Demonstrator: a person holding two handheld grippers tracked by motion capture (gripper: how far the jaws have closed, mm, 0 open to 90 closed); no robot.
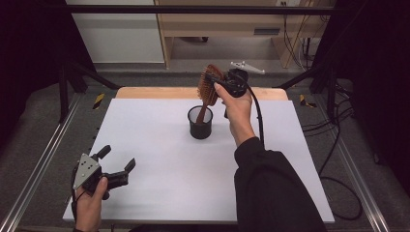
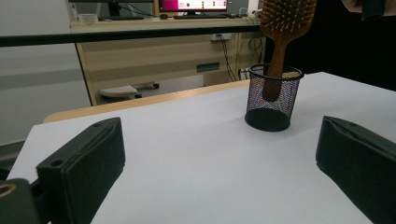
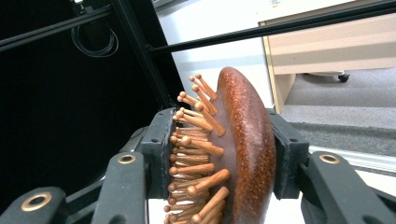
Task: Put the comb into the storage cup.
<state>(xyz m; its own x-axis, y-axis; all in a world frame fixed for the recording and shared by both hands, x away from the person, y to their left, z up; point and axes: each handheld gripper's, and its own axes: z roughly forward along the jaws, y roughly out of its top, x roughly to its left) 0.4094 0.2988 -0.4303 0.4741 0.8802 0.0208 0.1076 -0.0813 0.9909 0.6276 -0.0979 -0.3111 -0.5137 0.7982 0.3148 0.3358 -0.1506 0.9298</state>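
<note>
A wooden paddle hairbrush [image 1: 208,86] stands handle-down, its handle inside a black mesh cup [image 1: 200,123] on the white table top [image 1: 159,159]. My right gripper [image 1: 216,86] is shut on the brush head [image 3: 238,149], one pad against the bristles and the other against the smooth wooden back. From the left gripper view the brush [image 2: 282,28] leans in the mesh cup [image 2: 273,98], its handle end hanging above the cup's bottom. My left gripper [image 1: 117,162] rests at the near left corner of the table, jaws wide apart, nothing between them.
A wooden strip [image 1: 159,93] borders the table's far edge. Black frame bars and cables [image 1: 338,125] run around the table. A wooden desk [image 2: 154,56] with a monitor stands behind.
</note>
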